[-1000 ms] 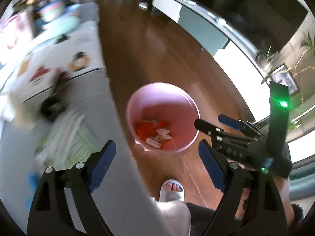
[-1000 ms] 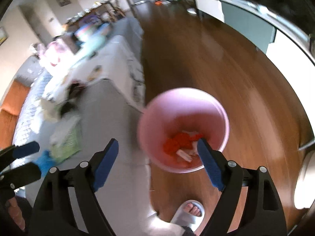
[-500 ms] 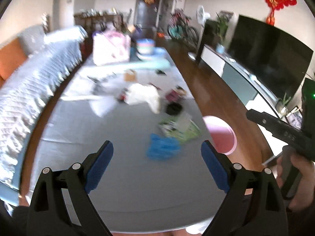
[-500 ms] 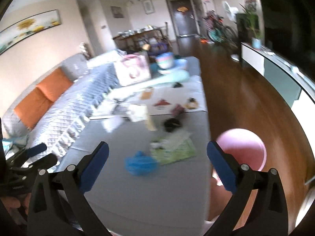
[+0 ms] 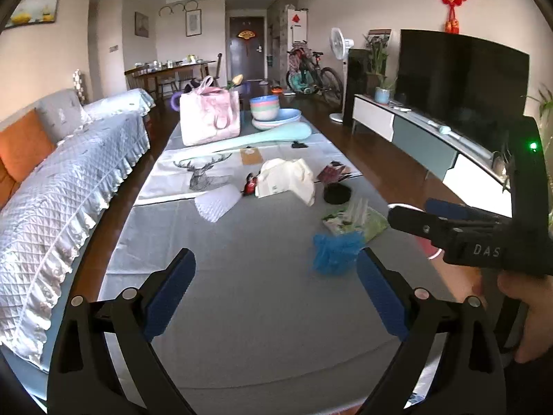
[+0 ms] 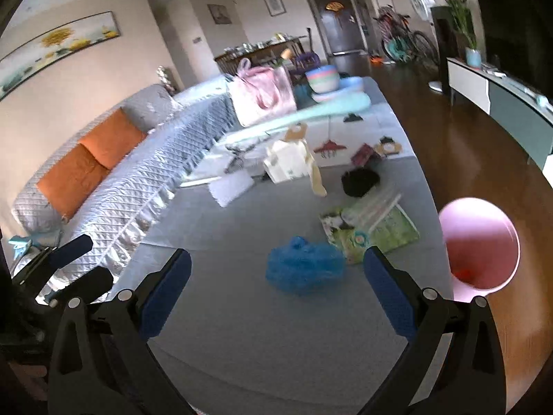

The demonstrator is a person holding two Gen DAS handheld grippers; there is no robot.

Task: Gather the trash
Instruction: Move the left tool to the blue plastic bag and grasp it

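Both tongs, left (image 5: 273, 292) and right (image 6: 276, 294), spread and empty; pink bin (image 6: 478, 242) off counter's right edge holds some trash; blue bag (image 6: 304, 268), wrappers (image 6: 373, 228) left near that edge

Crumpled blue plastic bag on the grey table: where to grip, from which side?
Pinch the raised bunched top of the crumpled blue plastic bag, coming down from above with the right gripper, which is open. It is a loose, lumpy heap with no handle, lying flat on the grey table.

Grey table (image 5: 242, 297), blue wad (image 5: 333, 250), wrappers (image 5: 352, 219)
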